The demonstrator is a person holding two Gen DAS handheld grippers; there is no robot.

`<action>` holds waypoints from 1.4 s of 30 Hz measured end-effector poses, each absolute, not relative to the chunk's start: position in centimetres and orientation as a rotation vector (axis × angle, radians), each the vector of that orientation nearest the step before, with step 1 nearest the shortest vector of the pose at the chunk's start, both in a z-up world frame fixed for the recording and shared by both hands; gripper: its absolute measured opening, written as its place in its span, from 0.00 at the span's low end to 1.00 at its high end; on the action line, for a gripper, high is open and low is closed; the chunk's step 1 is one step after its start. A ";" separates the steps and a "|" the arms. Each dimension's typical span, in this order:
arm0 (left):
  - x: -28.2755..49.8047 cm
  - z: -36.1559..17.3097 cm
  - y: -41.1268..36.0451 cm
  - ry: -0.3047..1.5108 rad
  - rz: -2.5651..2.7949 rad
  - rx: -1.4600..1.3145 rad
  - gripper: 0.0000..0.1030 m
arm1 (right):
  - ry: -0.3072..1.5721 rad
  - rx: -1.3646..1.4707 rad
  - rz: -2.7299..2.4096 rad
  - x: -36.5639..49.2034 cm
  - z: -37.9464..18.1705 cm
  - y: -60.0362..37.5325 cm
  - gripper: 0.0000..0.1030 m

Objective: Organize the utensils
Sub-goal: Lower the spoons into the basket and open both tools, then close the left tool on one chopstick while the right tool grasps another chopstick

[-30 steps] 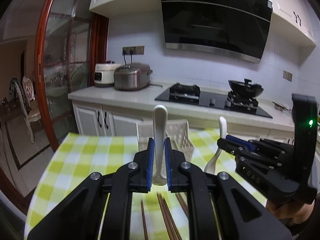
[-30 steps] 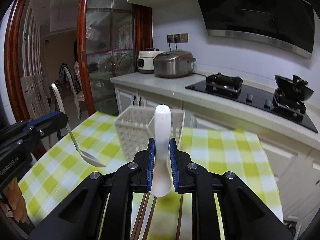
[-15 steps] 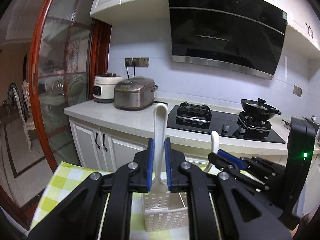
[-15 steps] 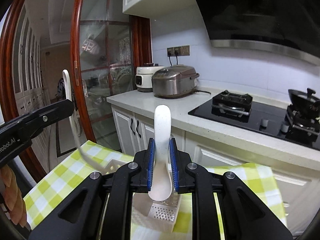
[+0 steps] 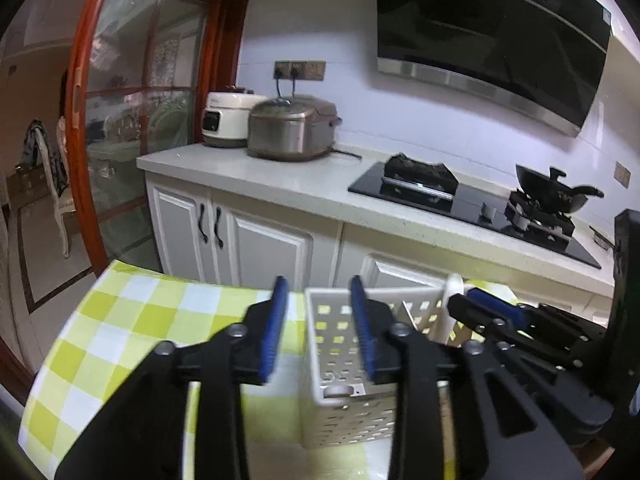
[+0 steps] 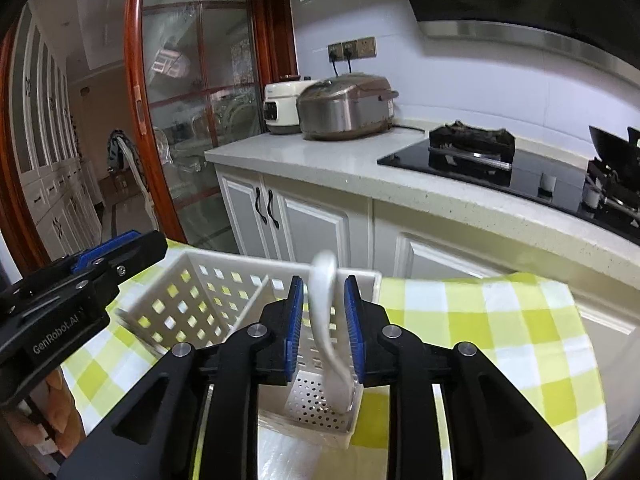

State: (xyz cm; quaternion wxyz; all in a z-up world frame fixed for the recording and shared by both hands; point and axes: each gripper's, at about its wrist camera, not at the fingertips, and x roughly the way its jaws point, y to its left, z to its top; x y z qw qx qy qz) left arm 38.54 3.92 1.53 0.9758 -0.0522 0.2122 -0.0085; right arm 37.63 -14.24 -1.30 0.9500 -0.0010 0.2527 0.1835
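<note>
Both tongs open over white basket [image 6: 208, 292]: left tongs [image 5: 318, 334] empty, right tongs [image 6: 323, 330] straddling white spoon [image 6: 326, 320] standing inside.

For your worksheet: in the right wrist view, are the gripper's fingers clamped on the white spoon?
No, the right gripper is open, with gaps beside the white spoon.

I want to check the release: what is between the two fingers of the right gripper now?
In the right wrist view, a white spoon stands between the open right gripper, its lower end in the basket.

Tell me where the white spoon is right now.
In the right wrist view, the white spoon stands in the white basket, between the right hand-held gripper's open fingers.
</note>
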 end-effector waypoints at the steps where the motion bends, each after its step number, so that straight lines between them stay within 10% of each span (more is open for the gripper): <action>1: 38.1 2.1 4.0 0.410 0.000 -0.098 0.50 | 0.499 -0.011 0.371 37.3 -0.6 -14.3 0.36; 3: 36.7 3.5 4.4 0.365 0.035 -0.092 0.55 | 0.450 -0.021 0.354 36.0 0.9 -14.6 0.48; 15: 24.3 3.4 6.4 0.315 0.128 -0.159 0.82 | 0.430 -0.025 0.296 25.8 1.2 -18.8 0.48; 32: 21.7 -7.5 4.8 0.679 0.108 -0.103 0.82 | 0.735 -0.026 0.233 22.4 -10.6 -20.8 0.47; 42: 23.6 -11.0 3.7 0.822 0.067 -0.038 0.59 | 0.816 -0.058 0.247 23.3 -12.5 -20.5 0.36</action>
